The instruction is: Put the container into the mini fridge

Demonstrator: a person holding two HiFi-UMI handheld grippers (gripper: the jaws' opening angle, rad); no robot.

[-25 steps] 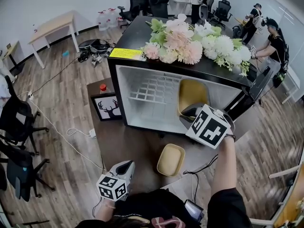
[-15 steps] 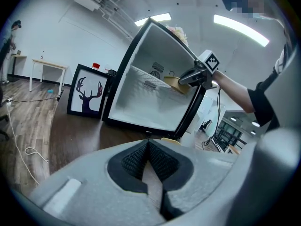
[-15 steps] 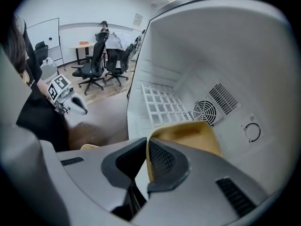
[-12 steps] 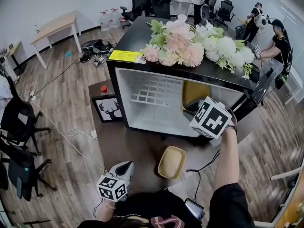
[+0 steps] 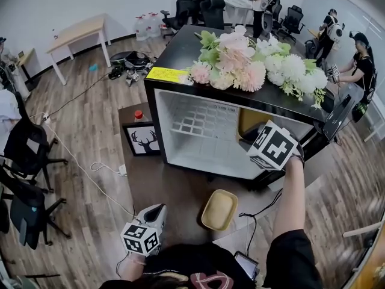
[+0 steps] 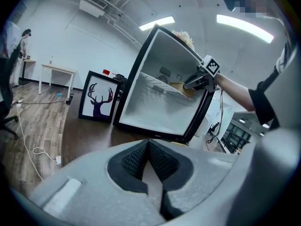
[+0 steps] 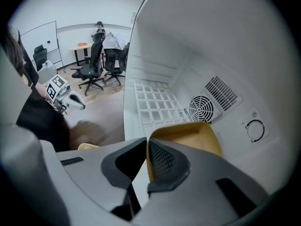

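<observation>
1. Wood-floored office: a dark table (image 5: 174, 191) carries the open mini fridge (image 5: 198, 152), with flowers (image 5: 252, 65) on its top.
2. Right tongs (image 7: 146, 142) reach into the fridge, pinching the rim of the yellow container (image 7: 188, 135), which is inside at the cavity's right side.
3. Left tongs (image 6: 147, 147) hang low by the person's body, pressed together with nothing between them.
4. A second yellow dish (image 5: 219, 209) lies on the table in front of the fridge.
</observation>
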